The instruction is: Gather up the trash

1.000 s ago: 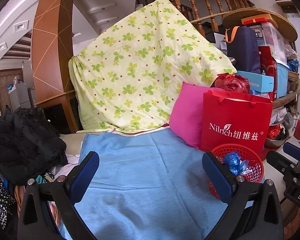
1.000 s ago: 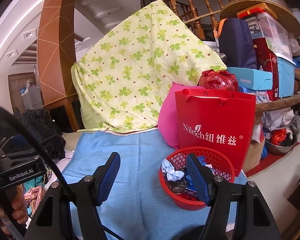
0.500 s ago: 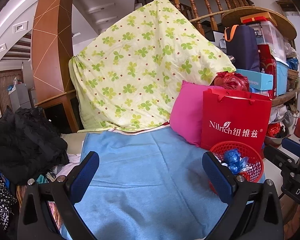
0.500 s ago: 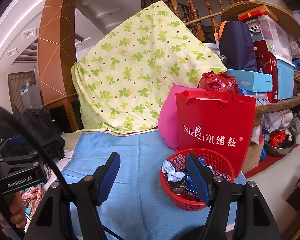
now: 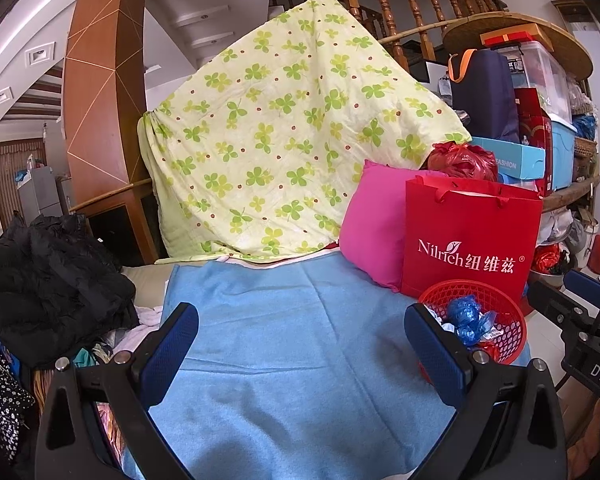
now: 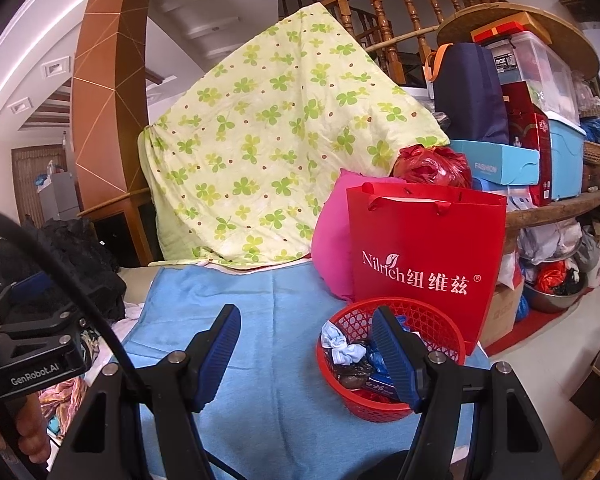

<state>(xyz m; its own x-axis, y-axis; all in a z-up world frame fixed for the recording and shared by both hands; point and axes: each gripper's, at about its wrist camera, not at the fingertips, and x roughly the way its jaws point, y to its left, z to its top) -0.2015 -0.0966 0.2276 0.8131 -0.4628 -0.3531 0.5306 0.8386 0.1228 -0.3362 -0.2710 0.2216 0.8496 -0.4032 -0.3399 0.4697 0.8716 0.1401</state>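
Both tools are held apart-jawed and empty above the blue cloth (image 5: 300,340): the left tool (image 5: 300,352) over its middle, the right tool (image 6: 306,352) nearer the red basket (image 6: 440,320). The basket, filled with crumpled trash (image 6: 344,350), is set at the cloth's right edge, before the red bag (image 6: 424,256)

Matt blue cloth (image 6: 260,340) with a soft nap, glossy red paper bag (image 6: 424,248), red plastic mesh basket (image 6: 440,320), crinkled shiny wrappers (image 6: 376,360), varnished wooden railing (image 6: 400,8).
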